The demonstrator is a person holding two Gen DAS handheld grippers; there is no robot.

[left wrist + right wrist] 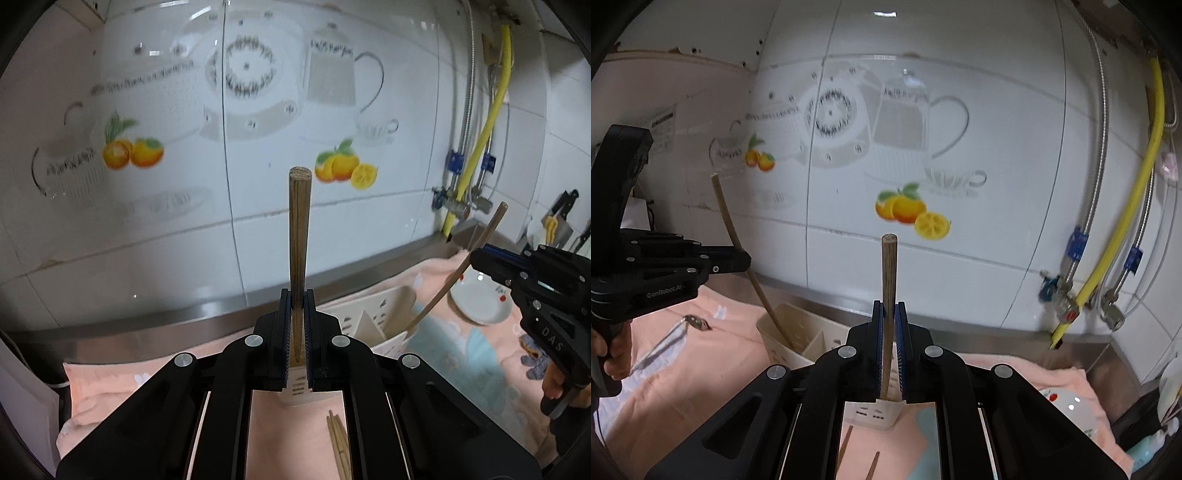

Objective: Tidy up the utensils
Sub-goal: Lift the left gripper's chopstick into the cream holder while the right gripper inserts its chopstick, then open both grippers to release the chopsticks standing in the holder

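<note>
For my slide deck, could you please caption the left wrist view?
Left claw shut on an upright chopstick above the cream utensil holder; right claw alongside grips another.

You face a white tiled wall [258, 229] printed with a teapot [332, 66], plates and oranges [905, 208], glossy under an overhead light. A steel counter edge [207, 314] runs along its foot. At the right corner a yellow hose [1137, 192] and braided steel pipes [1097, 177] drop to valves [1067, 310].
</note>
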